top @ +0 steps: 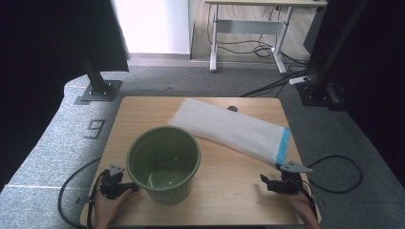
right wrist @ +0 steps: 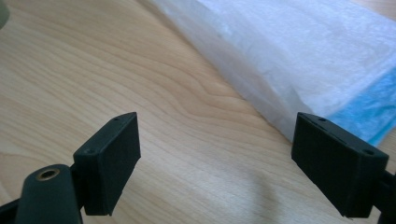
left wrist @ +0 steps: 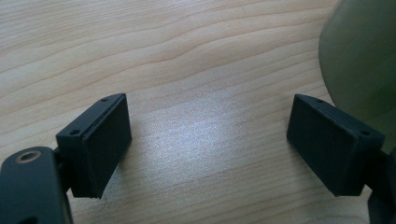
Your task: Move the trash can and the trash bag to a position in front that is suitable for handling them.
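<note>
High view: the near wall of the round olive-green plastic bucket (top: 163, 163) hides the wooden counter (top: 229, 171) directly behind its base, and small pale marks on the bucket floor are too small to identify. The person's hands are cut off by the bottom edge. Left tool view: the bucket appears as a blurred green curve cut off by the right edge. Right tool view: the long white woven sack with a blue band (right wrist: 299, 60) runs out of the top and right edges.
</note>
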The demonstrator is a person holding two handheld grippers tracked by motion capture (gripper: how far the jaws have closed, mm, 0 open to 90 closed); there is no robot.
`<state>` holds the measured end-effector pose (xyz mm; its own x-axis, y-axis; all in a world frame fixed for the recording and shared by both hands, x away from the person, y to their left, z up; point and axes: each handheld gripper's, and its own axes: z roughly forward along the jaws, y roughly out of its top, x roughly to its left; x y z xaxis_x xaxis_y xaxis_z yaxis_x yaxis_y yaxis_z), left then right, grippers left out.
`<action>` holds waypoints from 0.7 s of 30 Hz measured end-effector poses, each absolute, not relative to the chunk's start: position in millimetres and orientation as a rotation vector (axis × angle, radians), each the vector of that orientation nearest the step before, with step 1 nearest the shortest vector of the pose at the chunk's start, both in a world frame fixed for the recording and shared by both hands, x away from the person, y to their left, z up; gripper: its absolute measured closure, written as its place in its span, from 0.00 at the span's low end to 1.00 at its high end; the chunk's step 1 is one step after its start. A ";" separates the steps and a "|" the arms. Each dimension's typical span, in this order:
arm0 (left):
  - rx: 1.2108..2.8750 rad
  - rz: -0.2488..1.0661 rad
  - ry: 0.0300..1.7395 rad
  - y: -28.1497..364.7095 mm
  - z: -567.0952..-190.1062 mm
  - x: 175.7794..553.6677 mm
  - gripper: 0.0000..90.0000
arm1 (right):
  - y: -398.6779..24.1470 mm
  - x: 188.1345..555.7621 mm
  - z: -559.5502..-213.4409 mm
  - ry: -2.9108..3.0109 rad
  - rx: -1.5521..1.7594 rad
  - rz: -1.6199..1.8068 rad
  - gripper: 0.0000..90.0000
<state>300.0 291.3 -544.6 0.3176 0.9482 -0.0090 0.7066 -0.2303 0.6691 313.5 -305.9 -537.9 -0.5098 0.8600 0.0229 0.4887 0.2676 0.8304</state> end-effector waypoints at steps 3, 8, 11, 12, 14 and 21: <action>2.026 0.539 1.459 291.4 -543.6 299.7 0.14 | -307.6 313.8 -537.9 2.096 1.223 1.148 0.16; 2.036 0.510 1.469 292.3 -539.8 297.3 0.14 | -306.4 313.7 -538.6 2.102 1.204 1.136 0.16; 2.035 0.521 1.451 291.8 -535.1 289.8 0.14 | -305.7 313.9 -539.3 2.105 1.206 1.135 0.16; 2.023 0.517 1.444 292.1 -532.7 285.2 0.14 | -305.5 314.1 -539.2 2.105 1.206 1.136 0.16; 2.005 0.514 1.430 292.8 -529.6 274.6 0.13 | -304.8 314.9 -538.5 2.107 1.201 1.142 0.16; 2.005 0.513 1.370 291.2 -527.1 230.2 0.13 | -302.6 316.6 -539.7 2.125 1.179 1.152 0.16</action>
